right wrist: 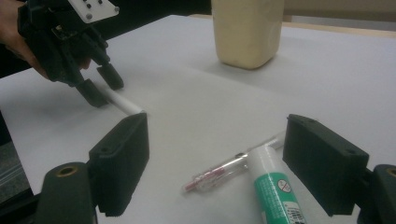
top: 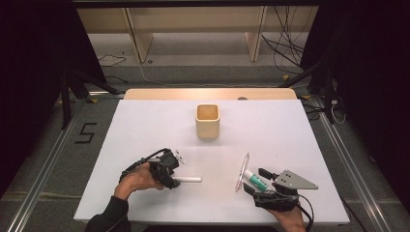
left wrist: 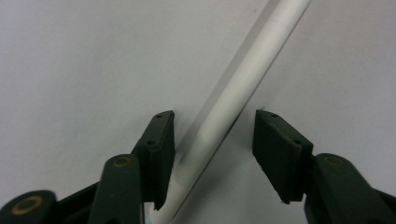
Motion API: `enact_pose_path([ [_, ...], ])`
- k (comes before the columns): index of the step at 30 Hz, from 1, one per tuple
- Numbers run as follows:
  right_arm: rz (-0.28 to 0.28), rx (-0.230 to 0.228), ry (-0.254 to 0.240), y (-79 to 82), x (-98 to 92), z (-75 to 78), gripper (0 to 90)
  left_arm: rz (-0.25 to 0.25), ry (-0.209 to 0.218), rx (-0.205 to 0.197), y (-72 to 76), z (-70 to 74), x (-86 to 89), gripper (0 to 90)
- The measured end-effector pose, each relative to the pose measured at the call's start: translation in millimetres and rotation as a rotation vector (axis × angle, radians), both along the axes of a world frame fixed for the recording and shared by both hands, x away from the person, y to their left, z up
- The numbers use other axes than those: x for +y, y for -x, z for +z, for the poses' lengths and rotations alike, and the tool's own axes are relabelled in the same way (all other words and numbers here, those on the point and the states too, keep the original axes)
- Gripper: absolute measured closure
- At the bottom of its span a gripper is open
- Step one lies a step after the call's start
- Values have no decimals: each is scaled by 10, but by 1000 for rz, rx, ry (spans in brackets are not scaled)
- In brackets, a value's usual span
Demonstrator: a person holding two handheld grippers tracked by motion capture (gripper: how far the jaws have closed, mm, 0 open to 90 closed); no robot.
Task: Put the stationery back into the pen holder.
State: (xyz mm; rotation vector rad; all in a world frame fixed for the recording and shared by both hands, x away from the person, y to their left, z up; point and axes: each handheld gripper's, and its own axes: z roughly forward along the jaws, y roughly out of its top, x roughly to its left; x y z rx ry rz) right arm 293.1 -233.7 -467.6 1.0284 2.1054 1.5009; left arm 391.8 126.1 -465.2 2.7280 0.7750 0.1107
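A white marker (top: 190, 180) (left wrist: 243, 79) lies flat on the white table (top: 145, 130). My left gripper (top: 175, 180) (left wrist: 214, 116) points down over its near end, jaws either side; one pad sits against the marker and the other stands clear of it. From the right gripper view the left gripper (right wrist: 100, 84) straddles the marker (right wrist: 125, 105). My right gripper (top: 255, 181) (right wrist: 217, 123) is open and low over the table. A green-and-white tube (top: 255, 180) (right wrist: 275, 186) and a clear pen (top: 241, 171) (right wrist: 219, 172) lie between its jaws, untouched.
A cream square cup (top: 208, 121) (right wrist: 247, 32) stands upright at the middle back of the table. Beyond the far edge runs a wooden strip (top: 208, 93), then floor with cables. Bare white surface lies between the cup and both hands.
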Motion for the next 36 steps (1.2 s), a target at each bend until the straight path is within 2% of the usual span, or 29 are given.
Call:
enact_pose_path([
  [6,-1,0,3,0,3,-2,235,0,-23,3,-5,10,-18,545],
  [12,1,1,8,1,13,-4,237,-46,-28,-7,38,14,-53,652],
  [17,-1,0,10,5,17,-1,238,-99,-32,-16,56,18,-55,707],
  [22,1,1,10,7,25,-1,238,-118,-21,-16,73,13,-58,768],
  [29,0,1,10,6,20,0,238,-138,-22,-27,84,17,-55,778],
  [34,1,1,9,7,21,1,238,-119,9,-44,64,20,-56,780],
  [36,1,0,10,8,20,3,238,-106,42,-52,59,38,-50,780],
])
